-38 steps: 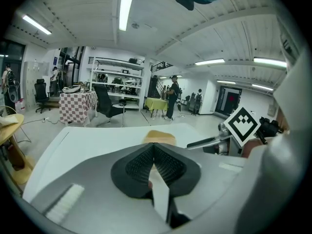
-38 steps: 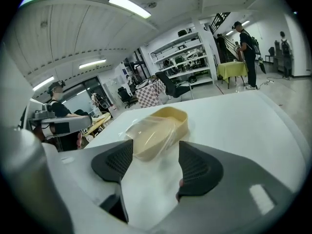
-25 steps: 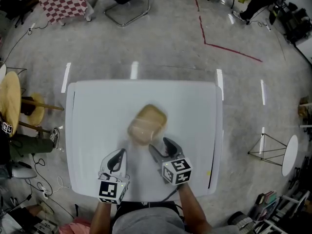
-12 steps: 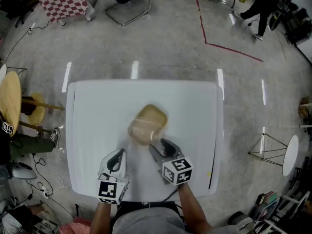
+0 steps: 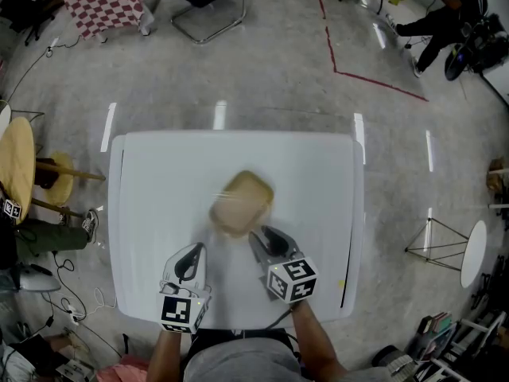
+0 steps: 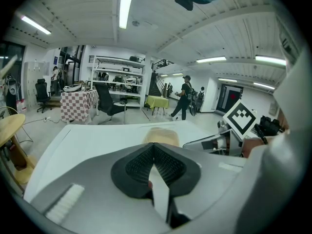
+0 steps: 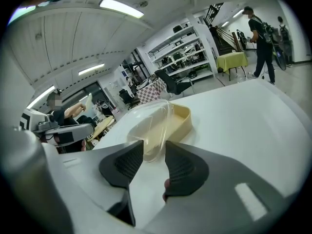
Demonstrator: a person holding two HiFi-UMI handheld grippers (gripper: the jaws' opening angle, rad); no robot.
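Both grippers sit low at the desk's (image 5: 151, 189) near edge, forearms coming in from below. Left gripper (image 5: 189, 257) is left of centre and points straight ahead, jaws pressed together with nothing in them. Right gripper (image 5: 267, 239) angles inward, jaws at a narrow gap, tips at the near rim of the beige container (image 5: 242, 202) mid-desk. Only the right gripper view shows the clear lid (image 7: 146, 123), its edge at the gap and not pinched. The head view shows a blurred top.
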